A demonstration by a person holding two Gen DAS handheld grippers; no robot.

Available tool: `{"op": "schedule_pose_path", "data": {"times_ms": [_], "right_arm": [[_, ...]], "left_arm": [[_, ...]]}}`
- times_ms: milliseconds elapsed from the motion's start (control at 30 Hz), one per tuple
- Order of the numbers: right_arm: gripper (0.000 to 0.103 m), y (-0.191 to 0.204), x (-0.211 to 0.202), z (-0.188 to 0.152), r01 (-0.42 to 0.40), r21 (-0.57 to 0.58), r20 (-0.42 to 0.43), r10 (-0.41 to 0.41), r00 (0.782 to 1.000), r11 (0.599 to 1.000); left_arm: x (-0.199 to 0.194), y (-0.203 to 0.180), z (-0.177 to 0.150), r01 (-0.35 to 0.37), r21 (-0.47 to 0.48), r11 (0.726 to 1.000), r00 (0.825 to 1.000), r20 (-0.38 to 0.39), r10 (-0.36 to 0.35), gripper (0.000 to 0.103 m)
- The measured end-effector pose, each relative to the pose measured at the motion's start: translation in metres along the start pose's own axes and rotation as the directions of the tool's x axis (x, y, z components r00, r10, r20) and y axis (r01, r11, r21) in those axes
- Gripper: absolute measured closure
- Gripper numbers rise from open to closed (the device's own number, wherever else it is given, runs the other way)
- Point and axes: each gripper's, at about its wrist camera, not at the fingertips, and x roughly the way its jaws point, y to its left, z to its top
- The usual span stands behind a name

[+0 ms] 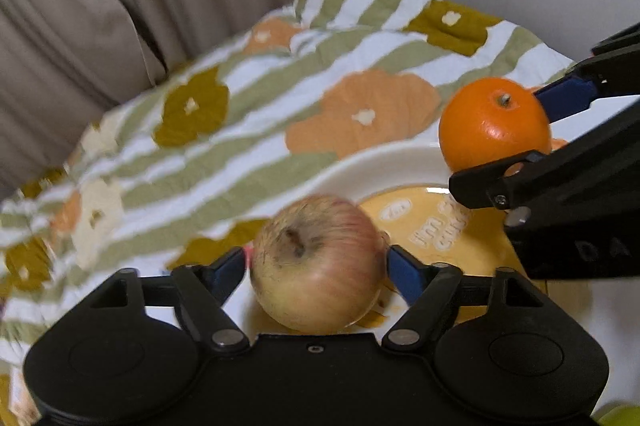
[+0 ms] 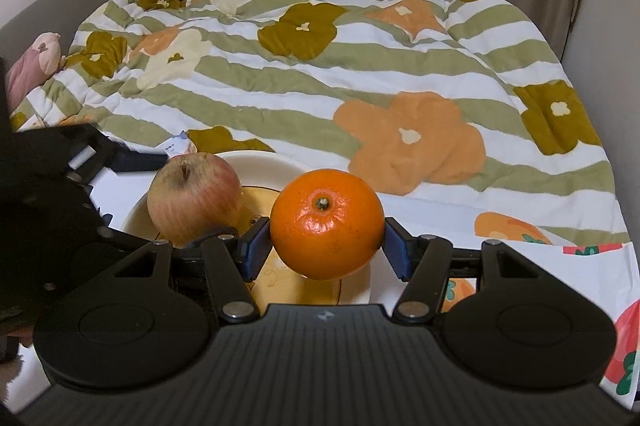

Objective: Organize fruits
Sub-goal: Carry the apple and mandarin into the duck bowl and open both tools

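Blue-padded left gripper (image 1: pixel 316 268) clamped the apple (image 1: pixel 316 262); right gripper (image 2: pixel 326 246) clamped the orange (image 2: pixel 326 222), at the apple's two o'clock, above the plate (image 1: pixel 384 166).

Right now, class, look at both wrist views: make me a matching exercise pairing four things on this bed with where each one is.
Things:
1. apple
2. orange
3. plate
4. quilt

Places:
A. spread across the bed
B. between the right gripper's fingers
C. below both fruits
D. between the left gripper's fingers

Pairs: 1-D, 2-B, 3-C, 4-A
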Motion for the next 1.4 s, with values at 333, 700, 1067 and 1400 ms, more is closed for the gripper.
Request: {"op": "schedule_pose_path", "data": {"times_ms": [333, 700, 1067, 1400], "right_arm": [[0.029, 0.008, 0.004, 0.002, -0.057, -0.106, -0.001, 0.057, 0.998, 0.993], [0.029, 0.032, 0.024, -0.009, -0.109, -0.308, -0.02, 0.108, 0.994, 0.945], [0.005, 0.036, 0.031, -0.021, -0.034, -0.398, 0.048, 0.058, 0.997, 0.917], [0.0, 0.031, 0.006, -0.013, -0.058, -0.35, 0.079, 0.091, 0.993, 0.935]], "left_arm": [[-0.034, 0.022, -0.02, 0.035, -0.097, 0.995, 0.999, -0.03, -0.038, 0.006], [-0.05, 0.03, -0.04, 0.01, -0.181, 0.983, 0.998, -0.067, -0.023, 0.006], [-0.049, 0.031, -0.042, 0.001, -0.227, 0.974, 0.997, -0.07, -0.018, 0.006], [-0.068, 0.037, -0.044, -0.041, -0.266, 0.963, 0.997, -0.07, 0.023, 0.006]]}}
